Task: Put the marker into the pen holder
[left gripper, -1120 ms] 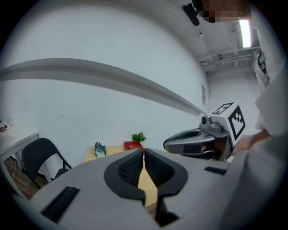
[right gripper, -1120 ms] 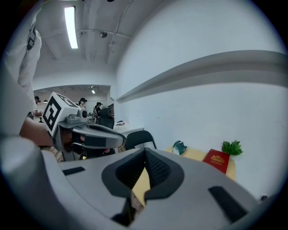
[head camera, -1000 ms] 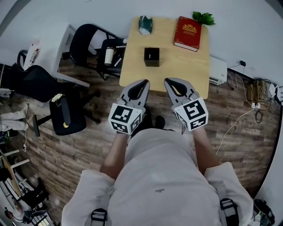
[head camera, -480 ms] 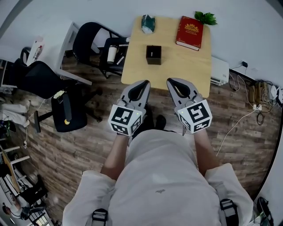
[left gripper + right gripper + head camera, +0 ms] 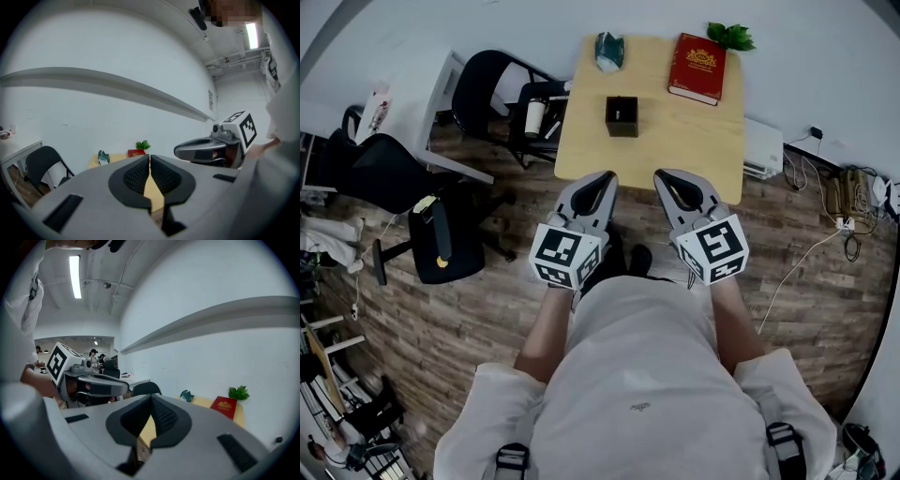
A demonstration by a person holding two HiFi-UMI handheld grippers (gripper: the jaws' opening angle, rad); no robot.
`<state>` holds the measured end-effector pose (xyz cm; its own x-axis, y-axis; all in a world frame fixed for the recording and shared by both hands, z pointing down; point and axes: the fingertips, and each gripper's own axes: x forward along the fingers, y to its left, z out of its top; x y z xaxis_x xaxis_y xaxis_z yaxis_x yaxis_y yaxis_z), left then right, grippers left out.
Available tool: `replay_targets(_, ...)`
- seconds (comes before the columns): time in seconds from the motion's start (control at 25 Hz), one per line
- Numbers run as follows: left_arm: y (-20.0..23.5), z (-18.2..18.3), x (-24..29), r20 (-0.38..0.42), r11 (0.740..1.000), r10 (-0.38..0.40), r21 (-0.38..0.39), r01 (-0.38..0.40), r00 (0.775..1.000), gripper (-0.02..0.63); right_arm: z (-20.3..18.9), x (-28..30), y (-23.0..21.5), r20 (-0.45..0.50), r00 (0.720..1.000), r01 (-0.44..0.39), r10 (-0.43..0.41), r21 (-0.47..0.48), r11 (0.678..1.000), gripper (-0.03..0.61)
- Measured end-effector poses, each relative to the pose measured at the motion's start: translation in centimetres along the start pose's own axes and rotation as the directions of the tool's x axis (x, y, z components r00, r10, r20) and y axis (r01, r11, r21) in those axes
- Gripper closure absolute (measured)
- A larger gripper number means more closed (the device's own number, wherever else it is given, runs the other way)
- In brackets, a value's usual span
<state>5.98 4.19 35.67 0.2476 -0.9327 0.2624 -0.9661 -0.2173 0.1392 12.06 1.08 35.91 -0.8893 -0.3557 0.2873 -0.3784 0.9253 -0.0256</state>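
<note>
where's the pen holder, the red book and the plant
pen holder (image 5: 622, 116): head view, middle of the black box.
red book (image 5: 698, 68): head view, middle of its cover.
plant (image 5: 731, 37): head view, on its green leaves.

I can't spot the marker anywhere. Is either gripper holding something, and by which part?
Nothing is held: the left gripper and the right gripper both have their jaws shut on nothing, short of the table.
</note>
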Motion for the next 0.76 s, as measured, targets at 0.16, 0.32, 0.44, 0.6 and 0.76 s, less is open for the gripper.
replay_targets(0.16, -0.2, 0.1, -0.1, 0.002, 1.000, -0.006, 0.001, 0.006, 1.000, 0.604, 0.1, -0.3, -0.1, 0.001, 1.000, 0.010, -0.010, 0.000, 1.000, 0.578)
replay_targets(0.32, -0.5, 0.0, -0.2, 0.005, 1.000, -0.009, 0.001, 0.009, 1.000, 0.604, 0.2, -0.5, -0.1, 0.005, 1.000, 0.014, -0.014, -0.001, 1.000, 0.578)
replay_targets(0.44, -0.5, -0.2, -0.5, 0.003, 1.000, -0.008, 0.001, 0.008, 1.000, 0.604, 0.2, -0.5, 0.2, 0.005, 1.000, 0.014, -0.014, -0.003, 1.000, 0.578)
replay_targets(0.6, -0.4, -0.1, -0.9, 0.007, 1.000, -0.008, -0.001, 0.008, 1.000, 0.604, 0.4, -0.5, 0.6, 0.003, 1.000, 0.014, -0.013, -0.007, 1.000, 0.578)
replay_targets(0.76, -0.3, -0.2, -1.2, 0.008, 1.000, -0.008, 0.000, 0.008, 1.000, 0.604, 0.3, -0.4, 0.9, -0.001, 1.000, 0.014, -0.014, -0.006, 1.000, 0.578)
